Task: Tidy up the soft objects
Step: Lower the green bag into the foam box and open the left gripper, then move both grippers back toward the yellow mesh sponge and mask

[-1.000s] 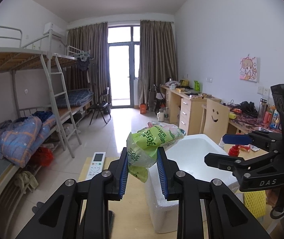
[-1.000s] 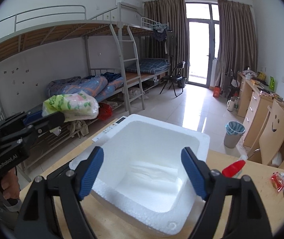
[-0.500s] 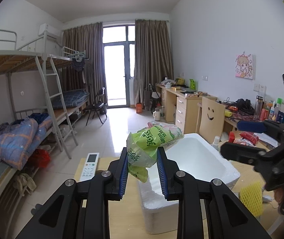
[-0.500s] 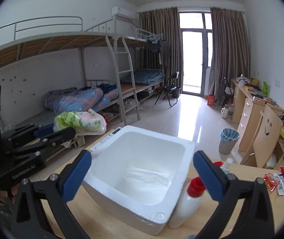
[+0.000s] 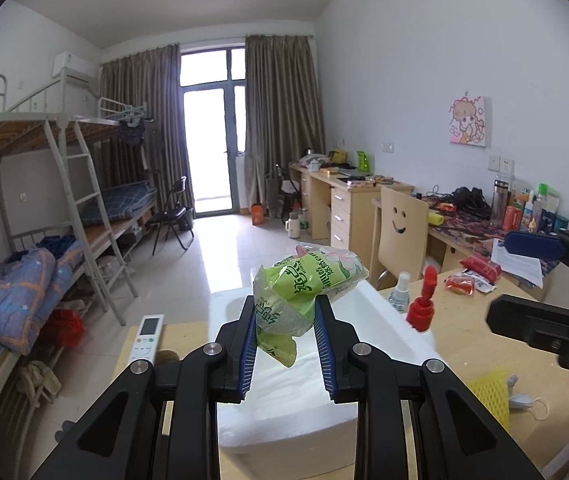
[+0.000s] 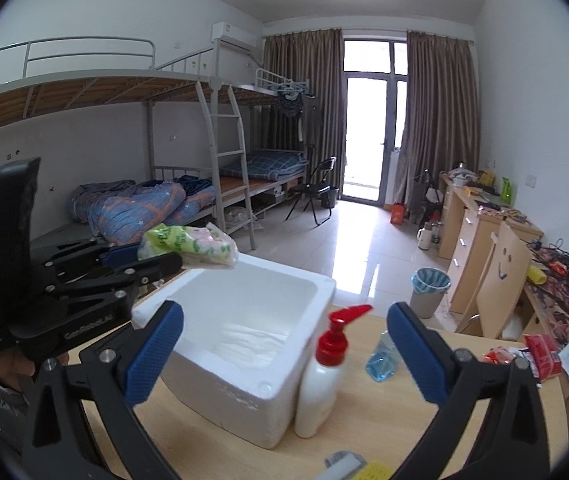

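While the packet hangs over the box, stock stands as follows, largest first:

- Wooden table (image 6: 436, 420): bears the box, bottles and loose items.
- White foam box (image 6: 244, 364): open-topped, nothing visible inside but a white lining; the likely destination for soft goods.
- Left gripper (image 5: 284, 344): jaws nearly closed, pinching the lower end of the packet, raised above the box's near-left rim.
- Right gripper (image 6: 284, 352): jaws have just been opening and now stand wide apart, nothing between them but a view of the box and pump bottle.
- Green-and-pink plastic packet (image 5: 308, 284): soft, bulging above the pads, held by one end only. Risk: it may slip or tip out of so small a grip, or land on the rim if released too soon.
- Red-capped pump bottle (image 6: 324, 376): touching the box's right wall. Risk: the right gripper could knock it over.
- Yellow foam net (image 5: 488, 396): on the table, not yet stowed.
- Remote control (image 5: 146, 336): left of the box.
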`<state>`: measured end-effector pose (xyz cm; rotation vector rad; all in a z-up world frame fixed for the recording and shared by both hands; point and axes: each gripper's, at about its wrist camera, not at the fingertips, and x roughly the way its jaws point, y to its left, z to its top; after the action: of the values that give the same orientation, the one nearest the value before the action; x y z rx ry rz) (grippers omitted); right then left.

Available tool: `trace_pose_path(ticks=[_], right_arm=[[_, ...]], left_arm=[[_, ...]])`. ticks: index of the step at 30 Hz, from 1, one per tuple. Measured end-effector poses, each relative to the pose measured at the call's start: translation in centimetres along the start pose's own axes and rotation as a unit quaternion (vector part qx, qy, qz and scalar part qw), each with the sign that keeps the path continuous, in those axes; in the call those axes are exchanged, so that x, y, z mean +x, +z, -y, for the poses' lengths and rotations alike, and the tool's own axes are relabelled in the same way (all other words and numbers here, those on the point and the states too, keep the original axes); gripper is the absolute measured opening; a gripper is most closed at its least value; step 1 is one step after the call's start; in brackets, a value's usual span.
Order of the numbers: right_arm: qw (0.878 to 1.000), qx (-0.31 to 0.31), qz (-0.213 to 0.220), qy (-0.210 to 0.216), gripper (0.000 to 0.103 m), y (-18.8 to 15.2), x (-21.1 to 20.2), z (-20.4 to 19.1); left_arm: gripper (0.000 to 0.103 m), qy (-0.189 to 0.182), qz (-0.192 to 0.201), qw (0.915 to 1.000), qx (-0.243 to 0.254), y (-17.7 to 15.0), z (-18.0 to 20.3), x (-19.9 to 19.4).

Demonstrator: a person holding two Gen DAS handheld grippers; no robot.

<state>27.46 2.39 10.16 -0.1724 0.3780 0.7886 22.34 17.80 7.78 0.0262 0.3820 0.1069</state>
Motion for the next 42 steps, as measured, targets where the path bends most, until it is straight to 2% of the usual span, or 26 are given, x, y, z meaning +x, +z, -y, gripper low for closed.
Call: trace_pose_path(ticks=[9, 24, 26, 28, 31, 33, 42], right_arm=[[1.0, 0.012, 0.012, -0.006, 0.103, -1.1, -1.8, 1.4], [1.0, 0.024, 0.009, -0.012, 0.103, -2.4, -2.6, 1.7], [1.0, 0.025, 0.008, -0.014, 0.103, -2.5, -2.8, 1.9], [0.999, 0.027, 0.008, -0.015, 0.103, -2.5, -2.9, 2.0], [0.999, 0.029, 0.01, -0.016, 0.103, -2.5, -3.2, 2.2], [0.999, 0.03, 0.011, -0.017, 0.103, -2.5, -3.3, 2.3], [0.999, 0.031, 0.013, -0.016, 0.103, -2.6, -3.7, 2.6]], left_arm=[[0.029, -0.01, -0.009, 0.9999, 0.011, 0.2, 1.7, 0.9], [0.03, 0.013, -0.043, 0.999, 0.007, 0.1, 1.7, 3.4], [0.046, 0.011, -0.043, 0.999, 0.008, 0.0, 1.8, 3.4], [0.079, 0.022, -0.039, 0.999, 0.008, 0.1, 1.8, 3.2], [0.097, 0.039, -0.018, 0.9991, 0.009, 0.1, 1.7, 2.5], [0.102, 0.04, -0.008, 0.9991, 0.013, 0.2, 1.8, 2.0], [0.102, 0.038, 0.004, 0.9992, 0.011, 0.4, 2.1, 0.3]])
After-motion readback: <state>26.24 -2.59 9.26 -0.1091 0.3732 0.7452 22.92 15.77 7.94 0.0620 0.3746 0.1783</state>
